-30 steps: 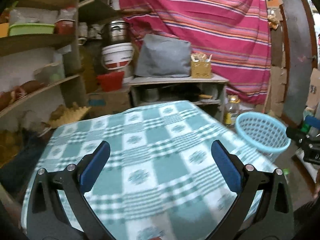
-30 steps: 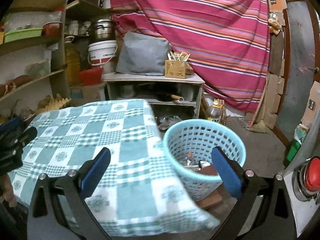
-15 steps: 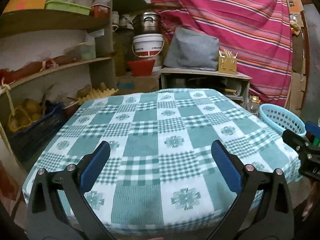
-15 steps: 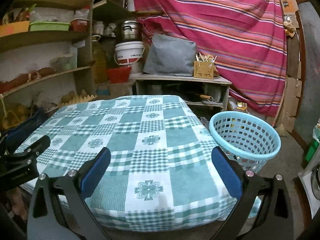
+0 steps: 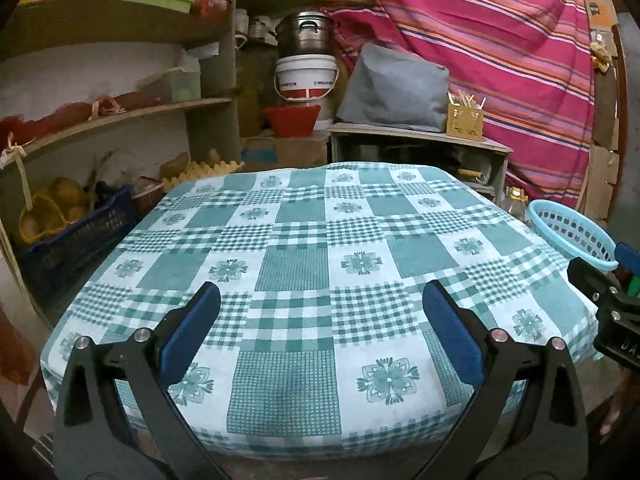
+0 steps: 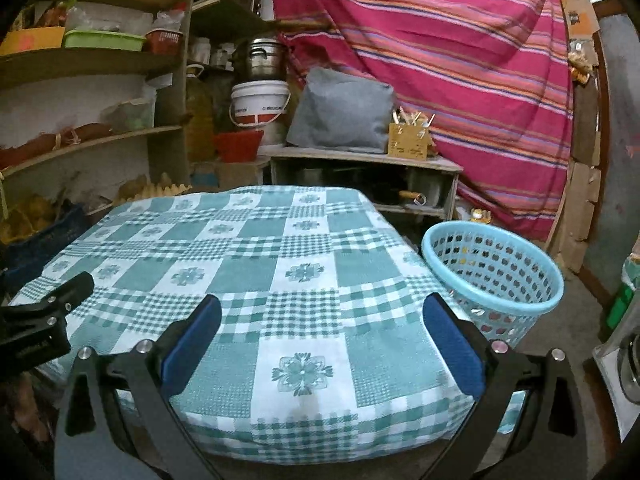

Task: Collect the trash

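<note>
A table covered by a green-and-white checked cloth (image 5: 312, 264) fills both views; it also shows in the right wrist view (image 6: 248, 264). No trash shows on the cloth. A light blue perforated basket (image 6: 496, 276) stands on the floor at the table's right side, with a few scraps showing through its holes; its rim shows in the left wrist view (image 5: 568, 236). My left gripper (image 5: 320, 328) is open and empty, held before the table's near edge. My right gripper (image 6: 320, 332) is open and empty, near the table's front right corner.
Wooden shelves (image 5: 120, 120) with boxes and produce line the left. A low cabinet (image 6: 360, 176) with a grey cushion, a white bucket and a cutlery box stands behind the table. A striped pink curtain (image 6: 460, 60) hangs at the back right.
Both grippers have pulled back and up from the table and the basket. The whole tabletop now shows. The basket, close under the right gripper before, now sits farther off to the right.
</note>
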